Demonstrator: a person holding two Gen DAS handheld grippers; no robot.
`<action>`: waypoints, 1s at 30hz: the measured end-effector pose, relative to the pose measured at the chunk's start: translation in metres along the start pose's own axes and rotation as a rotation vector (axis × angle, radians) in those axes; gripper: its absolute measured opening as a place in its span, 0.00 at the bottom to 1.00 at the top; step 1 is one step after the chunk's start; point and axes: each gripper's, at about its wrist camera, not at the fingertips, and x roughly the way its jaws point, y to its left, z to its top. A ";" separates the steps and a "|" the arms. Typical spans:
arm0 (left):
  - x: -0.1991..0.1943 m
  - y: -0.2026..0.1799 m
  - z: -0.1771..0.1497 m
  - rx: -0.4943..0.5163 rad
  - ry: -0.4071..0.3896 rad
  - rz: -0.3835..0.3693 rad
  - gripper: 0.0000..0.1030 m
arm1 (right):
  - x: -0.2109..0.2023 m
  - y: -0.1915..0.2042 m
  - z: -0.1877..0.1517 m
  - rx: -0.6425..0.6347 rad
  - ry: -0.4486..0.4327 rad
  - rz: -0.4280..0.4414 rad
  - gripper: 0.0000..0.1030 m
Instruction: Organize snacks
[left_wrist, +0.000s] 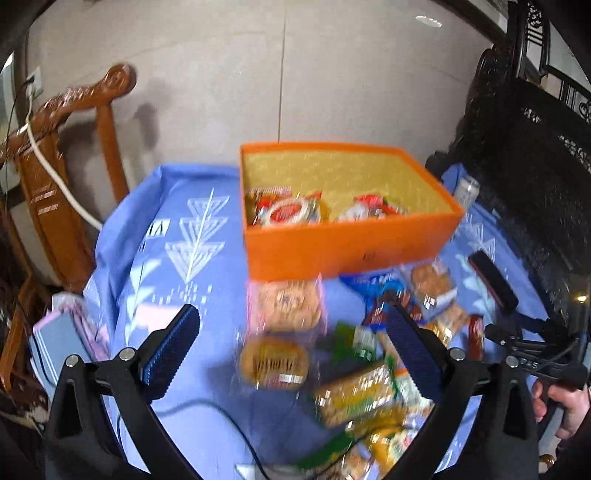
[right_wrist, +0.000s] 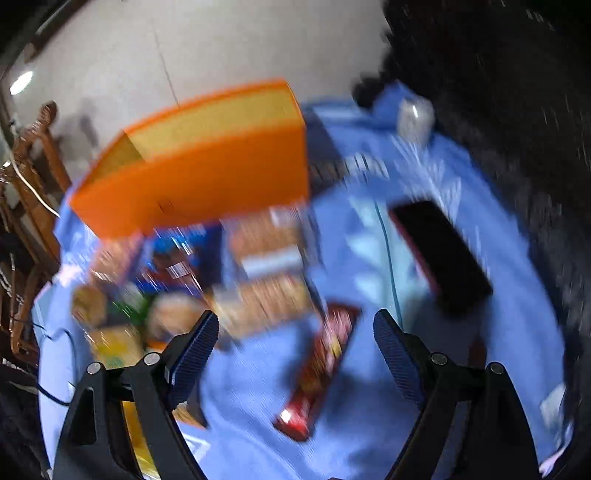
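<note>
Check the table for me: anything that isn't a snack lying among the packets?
Yes. A black phone lies flat on the blue cloth, right of the packets, and a can stands behind the orange box. Nothing looks spilled.

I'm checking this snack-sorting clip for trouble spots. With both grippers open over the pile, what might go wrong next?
1. The snacks overlap, so the left gripper may pinch two packets.
2. A cable crosses the cloth near the pile and could snag.
3. The phone lies near the red bar under the right gripper and could get knocked.
</note>
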 end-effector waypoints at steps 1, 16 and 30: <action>-0.001 0.002 -0.006 -0.005 0.010 0.005 0.96 | 0.004 -0.001 -0.005 0.008 0.011 0.001 0.79; -0.007 0.032 -0.050 -0.054 0.080 0.068 0.96 | 0.044 -0.002 -0.035 -0.045 0.083 -0.094 0.38; 0.081 0.015 -0.052 -0.043 0.205 0.061 0.96 | -0.020 0.008 -0.036 -0.041 -0.024 0.009 0.23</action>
